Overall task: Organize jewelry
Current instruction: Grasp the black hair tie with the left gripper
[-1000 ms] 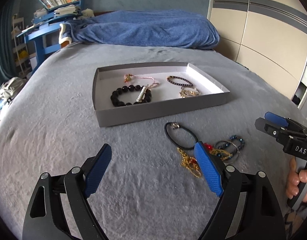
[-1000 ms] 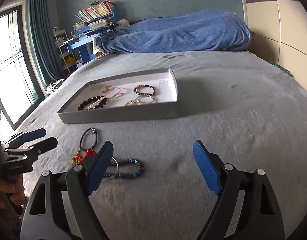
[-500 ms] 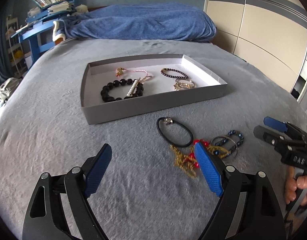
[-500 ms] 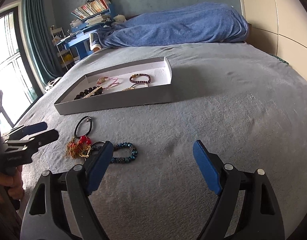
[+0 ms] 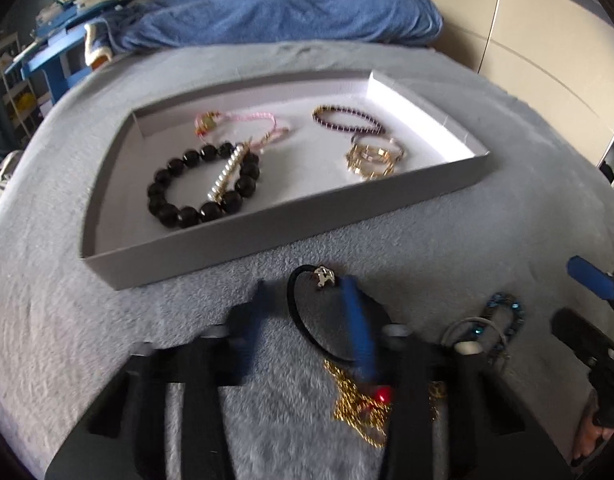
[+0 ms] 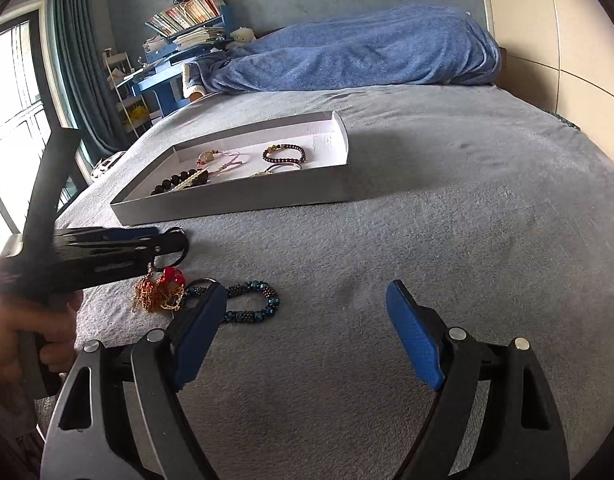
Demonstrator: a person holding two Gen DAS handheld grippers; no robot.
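Note:
A grey tray (image 5: 291,216) (image 6: 235,200) on the grey bed holds a black bead bracelet (image 5: 203,184), a pink cord bracelet (image 5: 243,124), a dark purple bead bracelet (image 5: 347,120) and a gold bracelet (image 5: 373,158). On the blanket in front lie a black cord loop with a silver charm (image 5: 307,320), a gold chain with red beads (image 5: 359,404) (image 6: 159,288) and a blue bead bracelet (image 6: 247,304) (image 5: 503,316). My left gripper (image 5: 307,320) is blurred, its jaws partly closed around the near side of the black loop. My right gripper (image 6: 303,328) is open and empty, to the right of the blue bracelet.
A blue blanket (image 6: 355,56) lies heaped at the head of the bed. A blue desk with books (image 6: 179,32) stands at the far left, by a curtain and window. Cream wardrobe panels (image 5: 527,40) run along the right side.
My left gripper has moved forward and down over the black loop and its jaws have narrowed. The right gripper has stayed open and drawn slightly nearer the blue bracelet.

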